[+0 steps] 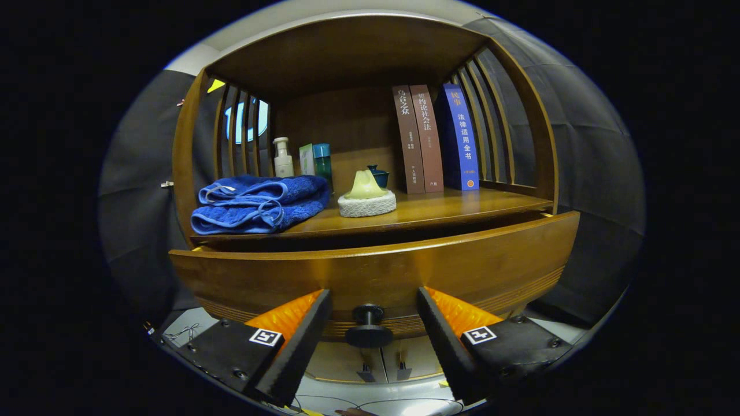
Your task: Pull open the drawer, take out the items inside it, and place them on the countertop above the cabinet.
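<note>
A wooden drawer front curves across just ahead of my fingers, pulled a little way out from under the countertop. Its dark round knob sits between the two fingers. My gripper is open, with a gap on each side of the knob, so neither finger touches it. The drawer's inside is hidden behind its front. On the countertop lie a folded blue towel and a white pad carrying a pale yellow-green lump.
At the back of the wooden shelf unit stand a white pump bottle, a teal container, a small dark cup and three upright books. Slatted sides close the shelf left and right. Cables trail on the pale floor below.
</note>
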Tool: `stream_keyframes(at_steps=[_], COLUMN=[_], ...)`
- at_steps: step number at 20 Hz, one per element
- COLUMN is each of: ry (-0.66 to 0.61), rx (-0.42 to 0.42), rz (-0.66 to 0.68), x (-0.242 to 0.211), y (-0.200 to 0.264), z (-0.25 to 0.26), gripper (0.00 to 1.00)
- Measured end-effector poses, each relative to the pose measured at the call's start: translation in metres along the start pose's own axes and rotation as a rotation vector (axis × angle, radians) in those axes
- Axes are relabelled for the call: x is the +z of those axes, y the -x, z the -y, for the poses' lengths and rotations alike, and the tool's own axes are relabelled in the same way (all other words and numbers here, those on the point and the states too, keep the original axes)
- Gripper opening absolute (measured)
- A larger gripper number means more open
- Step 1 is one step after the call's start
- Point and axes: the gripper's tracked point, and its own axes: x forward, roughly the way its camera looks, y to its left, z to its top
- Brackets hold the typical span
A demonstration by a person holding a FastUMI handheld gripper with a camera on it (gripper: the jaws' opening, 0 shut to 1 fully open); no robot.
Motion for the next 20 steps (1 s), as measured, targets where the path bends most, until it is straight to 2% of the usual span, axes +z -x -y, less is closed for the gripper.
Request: stream_keyframes(at_steps=[8,20], ry=[-0.001,0.05], rx=[-0.002,-0.011], rz=[0.007,0.009], x=[0.005,0.01], y=[-0.023,-0.022], z=[-0.001,0.0], gripper=[0.98,1.0])
